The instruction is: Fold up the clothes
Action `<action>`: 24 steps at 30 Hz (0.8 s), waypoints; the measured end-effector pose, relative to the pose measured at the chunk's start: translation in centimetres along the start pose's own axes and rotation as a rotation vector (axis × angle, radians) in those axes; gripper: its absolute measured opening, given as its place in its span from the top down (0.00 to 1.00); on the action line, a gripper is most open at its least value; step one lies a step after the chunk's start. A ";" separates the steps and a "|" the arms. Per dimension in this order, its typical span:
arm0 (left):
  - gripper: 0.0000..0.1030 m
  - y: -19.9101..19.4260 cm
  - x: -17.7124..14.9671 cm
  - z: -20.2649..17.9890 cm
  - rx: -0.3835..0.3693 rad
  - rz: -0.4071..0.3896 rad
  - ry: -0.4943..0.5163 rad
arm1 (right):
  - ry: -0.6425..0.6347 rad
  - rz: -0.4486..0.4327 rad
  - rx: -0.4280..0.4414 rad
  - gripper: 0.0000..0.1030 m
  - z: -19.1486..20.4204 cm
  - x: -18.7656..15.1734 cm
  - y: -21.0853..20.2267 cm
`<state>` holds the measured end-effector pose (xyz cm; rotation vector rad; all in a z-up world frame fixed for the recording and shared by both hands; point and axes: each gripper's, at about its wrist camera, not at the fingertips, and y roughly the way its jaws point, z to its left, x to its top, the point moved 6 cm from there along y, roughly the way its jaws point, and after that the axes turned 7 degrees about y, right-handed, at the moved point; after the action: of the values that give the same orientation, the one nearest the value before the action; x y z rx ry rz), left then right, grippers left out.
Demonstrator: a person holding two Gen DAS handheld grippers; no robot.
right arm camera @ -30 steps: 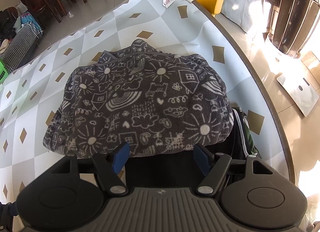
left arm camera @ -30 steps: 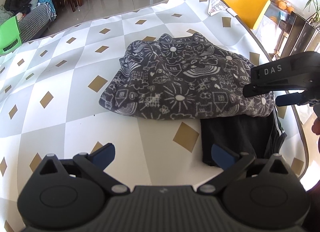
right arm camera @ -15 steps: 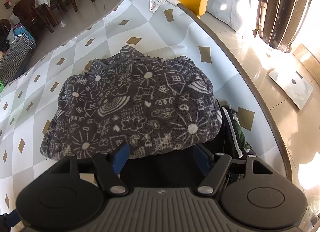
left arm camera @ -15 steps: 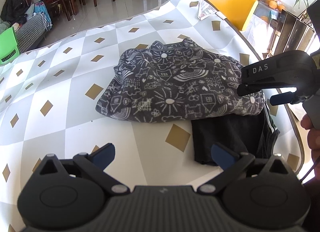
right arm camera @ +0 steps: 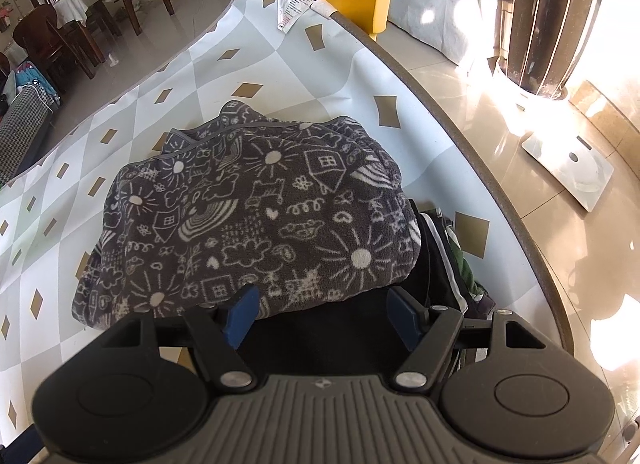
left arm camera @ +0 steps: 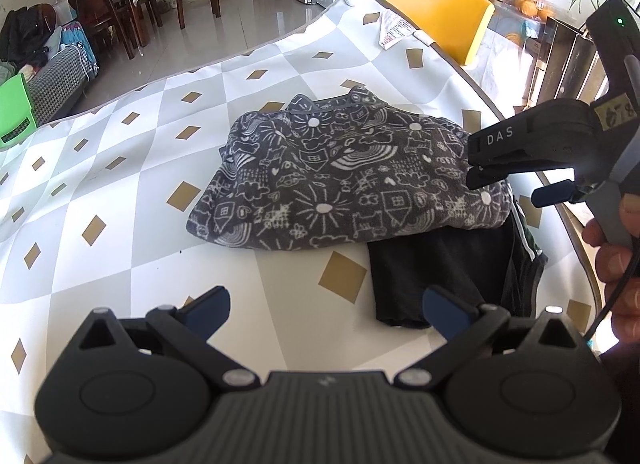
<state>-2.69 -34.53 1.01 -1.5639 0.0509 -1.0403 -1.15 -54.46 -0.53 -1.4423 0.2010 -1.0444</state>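
Observation:
A folded grey fleece garment with white doodle print lies on the table, overlapping a folded black garment near the right edge. My left gripper is open and empty, held above the tablecloth in front of both clothes. Seen from the left wrist, my right gripper hovers over the fleece's right end, gripped by a person's hand. In the right wrist view the right gripper is open and empty, above the black garment at the fleece's near edge.
The table wears a white and grey diamond-pattern cloth. Its curved right edge runs close beside the clothes. Striped dark clothes lie under the stack's right side. A yellow chair and a paper slip are at the far end.
Both grippers have drawn back and up from the clothes, which now look smaller and farther. Both stay open. The clothes have not moved.

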 end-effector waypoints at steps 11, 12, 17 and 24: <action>0.00 -1.0 0.1 -0.8 -0.001 -0.023 0.022 | 0.011 -0.003 -0.011 0.32 -0.6 -0.3 -0.3; 0.00 -1.1 0.1 -0.8 0.000 -0.026 0.023 | 0.011 -0.004 -0.011 0.32 -0.6 -0.3 -0.3; 0.00 -1.6 0.2 -0.8 0.004 -0.040 0.024 | 0.009 -0.004 -0.011 0.32 -0.5 -0.5 -0.3; 0.00 -1.1 -0.5 -0.3 0.003 -0.026 0.027 | -0.018 0.003 -0.004 0.32 0.5 -1.0 -0.2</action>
<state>-3.76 -34.16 1.61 -1.5517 0.0474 -1.0817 -1.46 -53.36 -0.68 -1.4540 0.1916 -1.0287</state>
